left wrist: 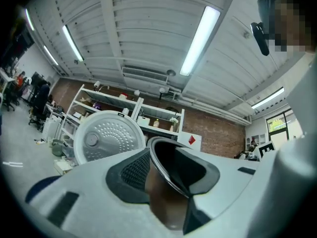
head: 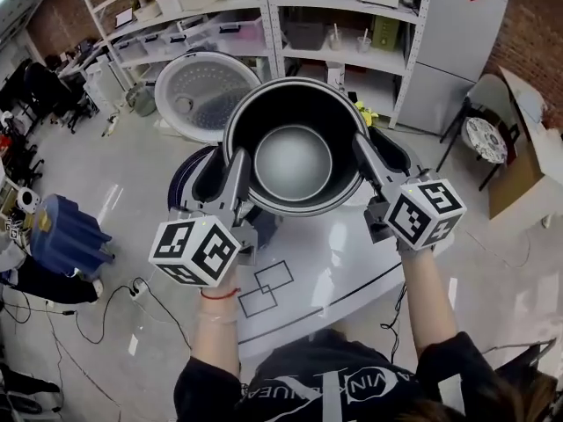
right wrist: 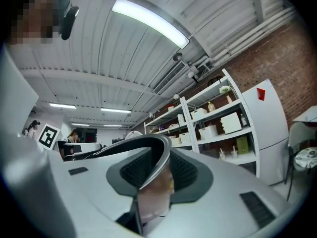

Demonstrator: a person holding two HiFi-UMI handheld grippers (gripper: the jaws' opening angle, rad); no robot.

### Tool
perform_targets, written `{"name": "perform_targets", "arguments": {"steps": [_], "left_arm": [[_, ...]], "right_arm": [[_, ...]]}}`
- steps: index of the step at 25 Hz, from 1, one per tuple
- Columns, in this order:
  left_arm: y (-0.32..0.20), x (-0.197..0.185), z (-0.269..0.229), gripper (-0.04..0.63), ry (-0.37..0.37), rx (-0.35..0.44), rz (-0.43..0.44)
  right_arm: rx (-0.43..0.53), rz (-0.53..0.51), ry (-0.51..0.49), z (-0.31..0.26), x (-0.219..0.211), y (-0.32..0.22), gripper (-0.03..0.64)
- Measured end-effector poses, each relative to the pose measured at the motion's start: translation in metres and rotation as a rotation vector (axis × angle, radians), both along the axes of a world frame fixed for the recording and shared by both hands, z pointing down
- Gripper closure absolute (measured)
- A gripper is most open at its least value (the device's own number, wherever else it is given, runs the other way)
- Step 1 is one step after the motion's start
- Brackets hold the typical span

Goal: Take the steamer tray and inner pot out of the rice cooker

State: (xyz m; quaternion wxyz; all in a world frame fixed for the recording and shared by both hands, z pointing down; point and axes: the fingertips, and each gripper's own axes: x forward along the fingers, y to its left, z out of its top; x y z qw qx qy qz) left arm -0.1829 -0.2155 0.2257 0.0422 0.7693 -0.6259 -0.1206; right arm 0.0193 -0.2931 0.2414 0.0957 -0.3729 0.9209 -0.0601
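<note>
- Head view first: gripping the inner pot (head: 293,161) from both sides, left claw (head: 230,176) pinched onto the left rim, right claw (head: 369,158) pinched onto the right rim.
- Holding it up in the air, mouth open to the camera, clear above the dark rice cooker (head: 186,176) and the white surface (head: 343,262); open lid (head: 204,95) standing just behind.
- Reaching forward with left forearm (head: 215,332) and right forearm (head: 431,297) roughly parallel, elbows in by the body, marker cubes nearest the camera, claws pointing away and slightly inward toward the pot.
- Over to the left gripper view: looking up at ceiling lights, aimed a touch above level. Left claw (left wrist: 166,162) closed on the pot's thin rim, one dark ribbed pad outside the wall, the other inside, both pressed against the metal. Lid (left wrist: 105,138) and shelves (left wrist: 124,103) off to the left behind.
- Now the right gripper view: same story, tilted up a little. Right claw (right wrist: 156,170) biting the rim edge-on, textured pads on either side of the curved lip, pot wall (right wrist: 151,202) running down between them. Shelves (right wrist: 218,118) and a white cabinet (right wrist: 267,118) beyond on the right.
</note>
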Motion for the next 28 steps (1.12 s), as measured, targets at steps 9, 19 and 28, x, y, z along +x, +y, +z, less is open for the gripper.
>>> {"name": "perform_targets", "arguments": {"steps": [9,19,28], "left_arm": [[-0.044,0.104,0.046,0.446,0.043,-0.088,0.199],[-0.073,0.213,0.115,0.451,0.054,-0.219,0.374],[-0.073,0.263,0.176,0.451,0.062,-0.338,0.441]], "right_arm": [[-0.070,0.206,0.025,0.036,0.117,-0.001,0.506],[-0.196,0.377,0.055,0.104,0.229,0.009,0.508],[-0.326,0.438,0.078,0.169,0.277,0.024,0.509]]}}
